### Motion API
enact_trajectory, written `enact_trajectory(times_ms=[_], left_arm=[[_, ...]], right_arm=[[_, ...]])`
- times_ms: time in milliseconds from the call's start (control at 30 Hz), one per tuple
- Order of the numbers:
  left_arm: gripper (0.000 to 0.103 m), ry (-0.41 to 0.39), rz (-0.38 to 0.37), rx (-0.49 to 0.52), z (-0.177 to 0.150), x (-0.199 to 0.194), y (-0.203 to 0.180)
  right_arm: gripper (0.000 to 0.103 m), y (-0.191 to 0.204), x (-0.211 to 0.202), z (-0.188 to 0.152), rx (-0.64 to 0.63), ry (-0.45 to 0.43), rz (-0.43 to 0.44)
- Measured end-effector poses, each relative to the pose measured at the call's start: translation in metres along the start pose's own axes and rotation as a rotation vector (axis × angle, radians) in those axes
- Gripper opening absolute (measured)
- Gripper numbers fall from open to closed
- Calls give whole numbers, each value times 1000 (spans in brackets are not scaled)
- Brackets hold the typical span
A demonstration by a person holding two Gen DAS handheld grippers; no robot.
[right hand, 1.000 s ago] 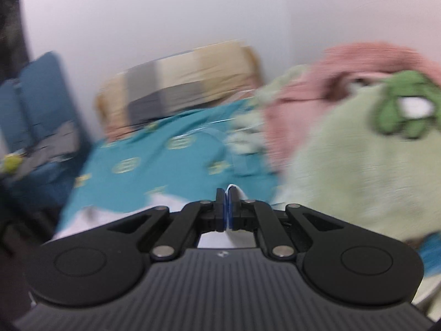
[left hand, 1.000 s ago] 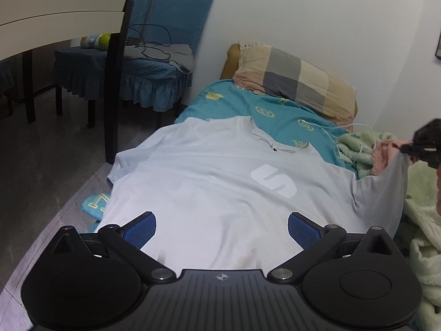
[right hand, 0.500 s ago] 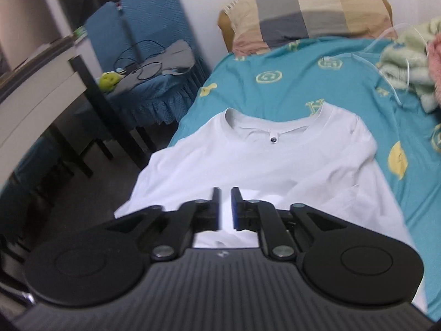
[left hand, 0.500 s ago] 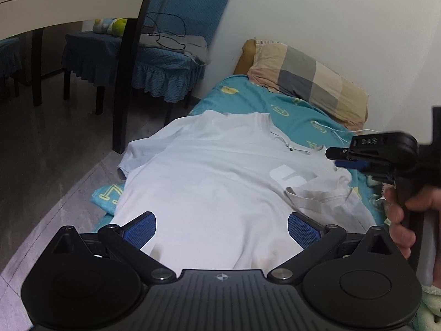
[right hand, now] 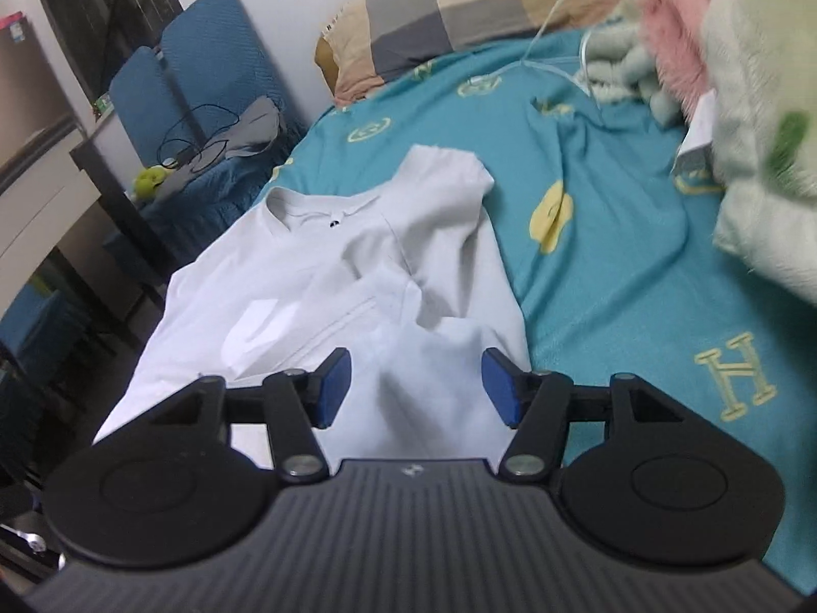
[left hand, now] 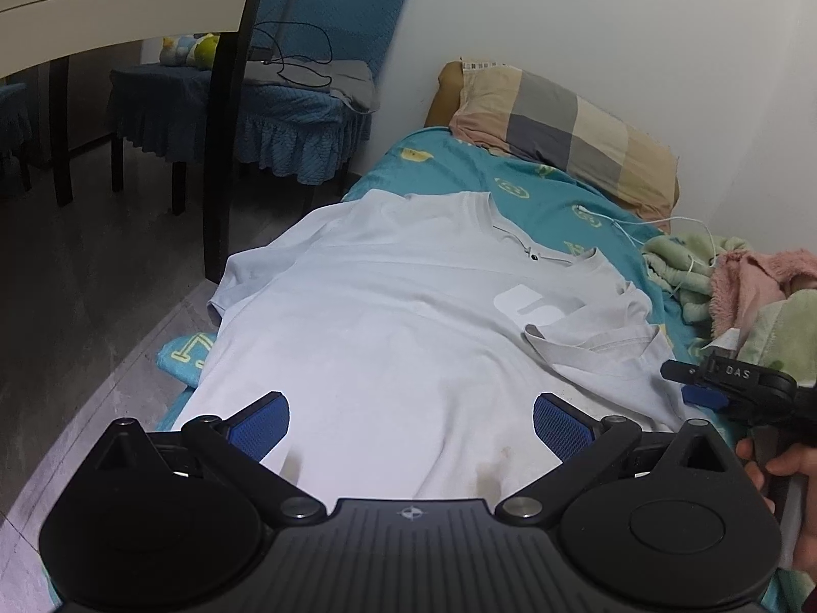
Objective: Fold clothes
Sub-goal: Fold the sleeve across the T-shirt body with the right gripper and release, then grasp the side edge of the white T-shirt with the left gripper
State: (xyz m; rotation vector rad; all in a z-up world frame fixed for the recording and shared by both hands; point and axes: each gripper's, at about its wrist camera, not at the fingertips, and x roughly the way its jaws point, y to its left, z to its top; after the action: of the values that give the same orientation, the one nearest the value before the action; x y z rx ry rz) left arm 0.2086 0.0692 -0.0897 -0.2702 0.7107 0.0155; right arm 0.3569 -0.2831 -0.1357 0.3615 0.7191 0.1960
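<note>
— Item one, the garment. Where did it lie?

— White T-shirt (left hand: 388, 337), front up on the teal bedsheet (right hand: 638, 276), collar toward the checked pillow (left hand: 567, 127). Its right sleeve (right hand: 449, 189) was turned in over the chest, crumpled rather than flat; the left sleeve hung off the bed edge toward the floor. I judged that a fold part made, the left side yet to match.

— Item two, your tools?

— Left gripper (left hand: 411, 421): jaws spread wide, nothing between them, held low over the hem. Right gripper (right hand: 416, 385): also parted and empty, hovering just above the turned-in cloth, my hand (left hand: 786, 465) on its handle. I kept both near the hem since that edge seemed the likely next hold.

— Item three, surroundings and obstructions?

— Fleece blankets (right hand: 755, 117), pink and green, heaped close on the right, crowding that side. A white cable (left hand: 658, 227) trailed across the sheet near the collar. Blue chair (left hand: 316, 97) and a dark table leg (left hand: 224, 127) stood off the left edge, apart from the shirt.
</note>
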Motion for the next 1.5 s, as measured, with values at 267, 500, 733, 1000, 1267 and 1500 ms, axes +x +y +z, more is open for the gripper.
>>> enact_trajectory(times_ms=[267, 500, 733, 1000, 1267, 1500], left_arm=[[103, 19, 0, 15, -3, 10, -4], [103, 5, -11, -11, 0, 1, 4], [103, 4, -42, -52, 4, -2, 8], [103, 14, -141, -80, 4, -3, 9], [100, 60, -277, -210, 0, -3, 20], [98, 128, -354, -272, -5, 10, 13]], right_arm=[[10, 12, 7, -9, -187, -4, 24], [4, 47, -25, -11, -282, -44, 57], [3, 99, -49, -47, -352, -12, 62], [5, 129, -40, -102, -346, 176, -8], [13, 126, -132, -95, -147, 102, -4], [70, 117, -182, -89, -36, -59, -35]])
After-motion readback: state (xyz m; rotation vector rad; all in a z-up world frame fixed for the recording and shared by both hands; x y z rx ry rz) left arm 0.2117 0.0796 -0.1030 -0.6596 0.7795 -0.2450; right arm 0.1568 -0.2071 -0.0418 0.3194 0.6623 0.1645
